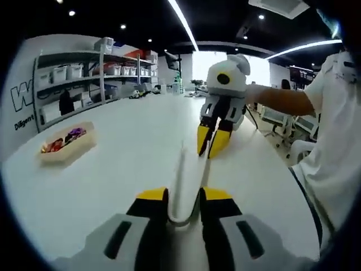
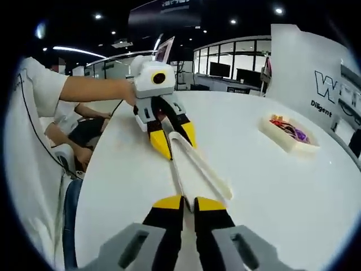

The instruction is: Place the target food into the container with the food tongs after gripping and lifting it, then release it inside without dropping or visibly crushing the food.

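Together held the white food tongs (image 1: 181, 186) above the white worktop (image 1: 118, 169): left gripper (image 1: 183, 210) fingers narrow on the hinge end, right gripper (image 2: 183, 204) fingers narrow on the tips. Well apart from the tongs, sat a cream container (image 2: 289, 134) on the worktop, colourful food (image 2: 289, 127) inside it.

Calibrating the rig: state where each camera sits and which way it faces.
Left gripper view: rides the left claw, looking across the white table at the right claw; the person's arm shows at right.
Right gripper view: rides the right claw, facing back at the left claw; the arm shows at left.
Shared: tongs, both claws, food container.
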The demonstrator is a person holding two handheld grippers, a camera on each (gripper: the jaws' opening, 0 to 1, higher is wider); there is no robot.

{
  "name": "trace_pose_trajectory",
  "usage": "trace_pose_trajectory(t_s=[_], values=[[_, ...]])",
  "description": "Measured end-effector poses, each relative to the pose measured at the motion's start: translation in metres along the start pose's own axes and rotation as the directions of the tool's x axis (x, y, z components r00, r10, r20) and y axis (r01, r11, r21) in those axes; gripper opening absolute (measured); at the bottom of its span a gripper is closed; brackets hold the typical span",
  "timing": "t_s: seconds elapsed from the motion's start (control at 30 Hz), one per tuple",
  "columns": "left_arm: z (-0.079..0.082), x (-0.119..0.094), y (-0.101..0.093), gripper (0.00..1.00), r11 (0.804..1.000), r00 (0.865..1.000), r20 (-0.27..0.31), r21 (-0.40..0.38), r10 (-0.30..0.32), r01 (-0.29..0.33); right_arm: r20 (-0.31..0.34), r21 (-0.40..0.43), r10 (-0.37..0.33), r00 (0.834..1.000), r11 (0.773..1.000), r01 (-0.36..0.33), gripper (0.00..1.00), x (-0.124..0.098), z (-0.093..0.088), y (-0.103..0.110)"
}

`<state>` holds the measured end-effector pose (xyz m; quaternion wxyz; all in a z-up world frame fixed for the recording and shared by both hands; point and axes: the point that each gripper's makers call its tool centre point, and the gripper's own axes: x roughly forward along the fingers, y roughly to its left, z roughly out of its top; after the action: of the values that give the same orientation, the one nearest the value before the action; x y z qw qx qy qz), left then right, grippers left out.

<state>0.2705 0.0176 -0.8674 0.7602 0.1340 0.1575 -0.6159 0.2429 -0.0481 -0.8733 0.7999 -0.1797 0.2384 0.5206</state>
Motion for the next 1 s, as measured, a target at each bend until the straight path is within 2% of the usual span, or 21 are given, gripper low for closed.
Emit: trace_pose_trajectory(t_s=[0.27, 0.43, 0.5, 0.57, 0.7, 0.73, 0.77, 0.83, 1.0], values=[[-0.001, -0.001, 0.001, 0.23, 1.000, 1.000, 0.010, -0.001, 0.008, -0.008, 0.005, -0.006, 0.001, 1.000, 1.000, -0.001, 0.00, -0.001, 0.000, 0.002], [-0.002, -0.003, 0.005, 0.27, 1.000, 1.000, 0.006, -0.018, 0.024, -0.024, 0.011, 0.009, 0.003, 1.000, 1.000, -0.003, 0.01, -0.003, -0.001, 0.003], [-0.002, -0.004, 0.003, 0.29, 0.999, 1.000, 0.021, -0.049, 0.013, -0.011, 0.012, 0.003, -0.002, 1.000, 1.000, 0.002, 0.01, -0.004, -0.001, 0.002], [-0.002, -0.005, 0.003, 0.30, 0.999, 1.000, 0.018, -0.037, 0.020, -0.019, 0.026, 0.007, -0.006, 1.000, 1.000, 0.006, 0.03, -0.006, 0.002, 0.002], [0.000, -0.008, 0.003, 0.36, 0.999, 1.000, 0.015, -0.043, 0.028, -0.027, 0.039, 0.022, -0.020, 0.999, 1.000, 0.020, 0.12, -0.010, 0.005, 0.000], [0.003, -0.009, 0.001, 0.40, 0.998, 0.999, 0.035, -0.065, 0.025, -0.023, 0.046, 0.028, -0.030, 0.998, 0.999, 0.029, 0.15, -0.013, 0.007, -0.001], [0.010, -0.010, -0.002, 0.48, 0.995, 0.996, 0.083, -0.098, 0.017, -0.009, 0.052, 0.030, -0.036, 0.998, 0.999, 0.035, 0.18, -0.014, 0.008, -0.001], [0.011, -0.014, 0.003, 0.55, 0.993, 0.995, 0.084, -0.111, 0.054, -0.044, 0.075, 0.036, -0.056, 0.996, 0.998, 0.054, 0.22, -0.017, 0.011, -0.003], [0.014, -0.020, 0.003, 0.55, 0.991, 0.990, 0.116, -0.113, 0.080, -0.066, 0.100, 0.050, -0.092, 0.991, 0.995, 0.087, 0.30, -0.023, 0.016, -0.006]])
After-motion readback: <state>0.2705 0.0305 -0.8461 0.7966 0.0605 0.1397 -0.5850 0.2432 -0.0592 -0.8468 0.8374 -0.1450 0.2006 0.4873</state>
